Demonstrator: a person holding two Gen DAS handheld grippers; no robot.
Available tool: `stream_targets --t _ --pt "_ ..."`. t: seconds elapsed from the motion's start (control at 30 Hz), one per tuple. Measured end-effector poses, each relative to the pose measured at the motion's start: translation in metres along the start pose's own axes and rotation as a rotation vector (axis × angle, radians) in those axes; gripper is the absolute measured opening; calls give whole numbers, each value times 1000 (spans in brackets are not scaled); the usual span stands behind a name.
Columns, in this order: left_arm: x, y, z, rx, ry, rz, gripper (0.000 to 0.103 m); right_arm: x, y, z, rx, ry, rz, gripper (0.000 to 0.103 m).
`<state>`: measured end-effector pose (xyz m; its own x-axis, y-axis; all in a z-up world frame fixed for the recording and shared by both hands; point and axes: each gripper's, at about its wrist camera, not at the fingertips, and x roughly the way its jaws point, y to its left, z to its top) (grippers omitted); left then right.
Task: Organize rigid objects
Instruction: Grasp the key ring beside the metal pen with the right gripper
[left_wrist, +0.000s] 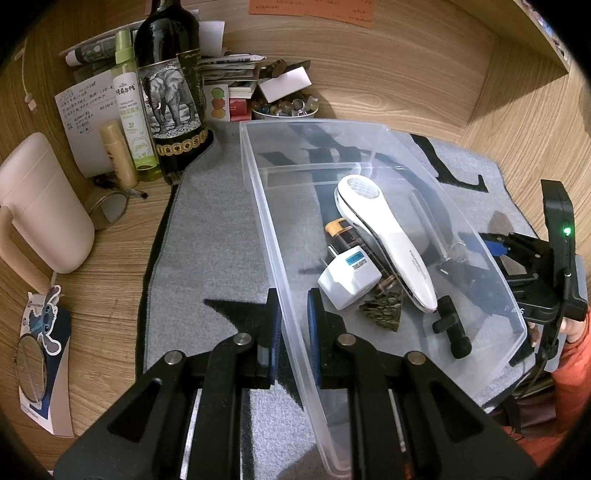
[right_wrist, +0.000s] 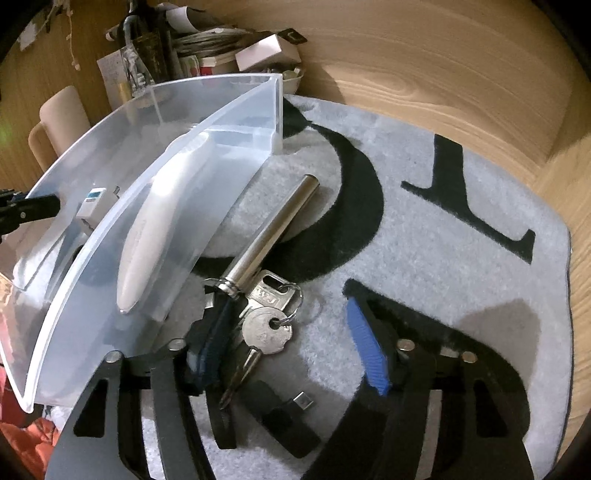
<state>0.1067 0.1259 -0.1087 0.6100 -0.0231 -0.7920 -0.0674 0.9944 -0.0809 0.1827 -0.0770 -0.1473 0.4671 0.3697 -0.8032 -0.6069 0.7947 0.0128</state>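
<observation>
Left gripper (left_wrist: 293, 325): clenched on the near long wall of the clear plastic bin (left_wrist: 258, 206), one blue pad outside the wall, the other inside. Bin sits on the grey mat (left_wrist: 207, 236) with black lettering, which lies on the wooden worktop (left_wrist: 110, 258).

Inside the bin: white handheld device (left_wrist: 384, 243) lying lengthwise near the middle; white plug adapter (left_wrist: 347, 278) touching its near side; a battery-like cylinder (left_wrist: 341, 230) partly under the adapter; a small bronze pyramid-shaped piece (left_wrist: 384, 308) at the device's near end; a black T-shaped part (left_wrist: 452, 328) toward the bin's near right corner.

Right gripper (right_wrist: 291, 343): released, jaws spread, lowered onto the mat just outside the bin's right wall. No grasp; the pads do not press on anything. Between the jaws lies a bunch of keys (right_wrist: 266, 325) on a ring, with a steel cylinder (right_wrist: 273, 236) attached and running away along the bin's wall. One finger (right_wrist: 210, 347) touches or sits right beside the keys; contact cannot be confirmed. Small black USB-style stick (right_wrist: 284, 417) on the mat nearer the camera than the keys.

Beyond the bin's far left corner: dark bottle with elephant label (left_wrist: 173, 96), green spray bottle (left_wrist: 129, 107), bowl of beads (left_wrist: 284, 107).
</observation>
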Motion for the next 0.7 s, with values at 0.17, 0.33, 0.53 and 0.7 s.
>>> stream_targets --t 0.17,0.33,0.53,0.7 --pt "0 0 1 1 3 0 13 0 -1 4 9 -11 -6 24" --pt "-1 0 1 1 4 -1 13 -1 -9 4 38 -17 -2 23" --pt "-1 0 1 2 4 0 13 -10 -17 4 64 -42 -15 23" --pt "-1 1 1 2 3 0 13 -29 -24 9 81 -98 -28 23"
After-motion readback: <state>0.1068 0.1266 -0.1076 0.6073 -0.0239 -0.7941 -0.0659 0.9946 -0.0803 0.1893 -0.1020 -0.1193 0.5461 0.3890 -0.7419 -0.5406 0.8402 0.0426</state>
